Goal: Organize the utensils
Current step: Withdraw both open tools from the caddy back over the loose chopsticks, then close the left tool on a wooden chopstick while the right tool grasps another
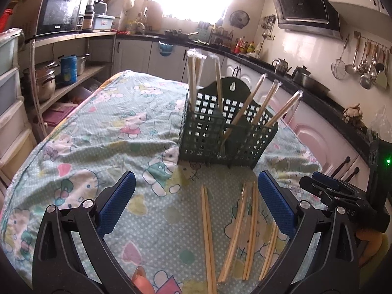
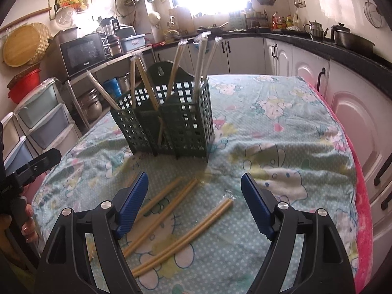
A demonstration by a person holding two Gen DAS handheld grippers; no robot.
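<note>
Both hand-held grippers hovering released, nothing between the jaws: left (image 1: 196,204), right (image 2: 194,204). Ahead of each, the green holder (image 1: 220,132) standing on the clothed surface (image 1: 103,132), already taking wrapped chopsticks (image 1: 259,100) upright, probably as the sorting target. Loose chopsticks (image 2: 181,237) lying flat just below and between the right jaws, seemingly waiting for pickup. Left view alone showing the range hood (image 1: 306,5); right view alone showing the cutting boards (image 2: 23,45) on the wall.
</note>
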